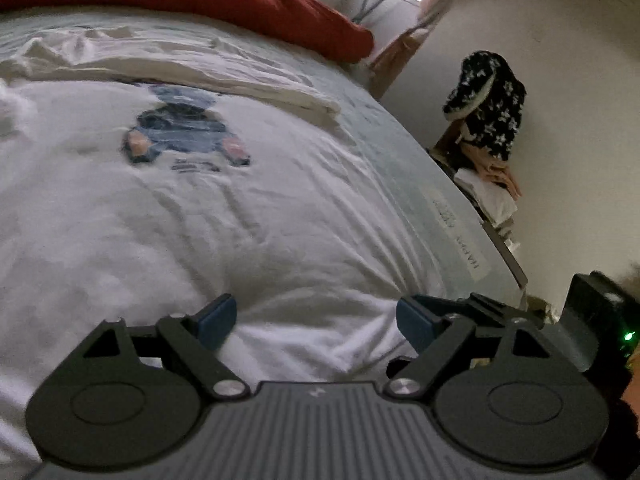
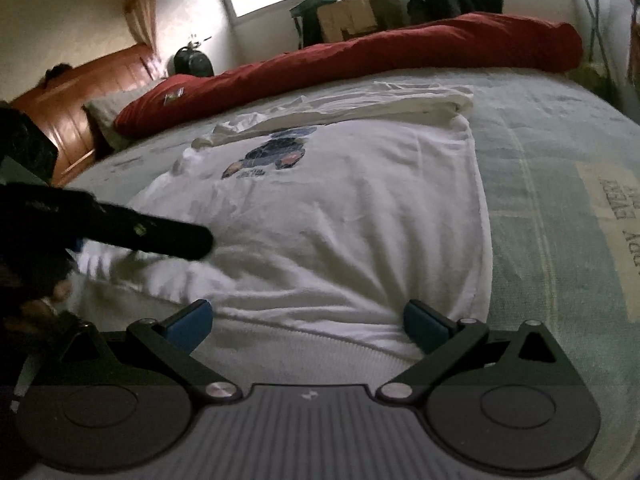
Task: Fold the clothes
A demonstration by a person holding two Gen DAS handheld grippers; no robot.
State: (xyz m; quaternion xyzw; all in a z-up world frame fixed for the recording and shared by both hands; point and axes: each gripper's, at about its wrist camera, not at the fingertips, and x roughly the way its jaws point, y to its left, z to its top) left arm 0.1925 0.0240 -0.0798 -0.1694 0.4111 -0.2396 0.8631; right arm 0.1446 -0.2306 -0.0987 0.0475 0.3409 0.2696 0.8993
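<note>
Lying spread across the bed [image 2: 560,152], a white sweatshirt [image 2: 340,216] with a printed bear [image 2: 276,148] on its chest took up most of both views, its ribbed hem toward the near edge of the bed and its neck toward the far side. The left gripper [image 1: 316,320] hung over the hem with its blue-tipped fingers [image 1: 216,320] spread wide, nothing between them. The right gripper [image 2: 308,324] was likewise released and empty, its fingers [image 2: 424,324] straddling the hem band. In the right wrist view a dark blurred shape [image 2: 140,232], too smeared to identify for certain, crossed the sweatshirt's left side and hid the sleeve there. Beyond the bear, a folded cream cloth [image 2: 384,108] covered the sweatshirt's upper part, so the collar could not be made out. A red duvet [image 2: 360,60] lay bunched along the far edge of the bed. The print on the bedcover near the right edge was cut off and only partly readable. A black patterned garment [image 1: 488,108] hung beside the bed, over a pile too dim to sort out.
</note>
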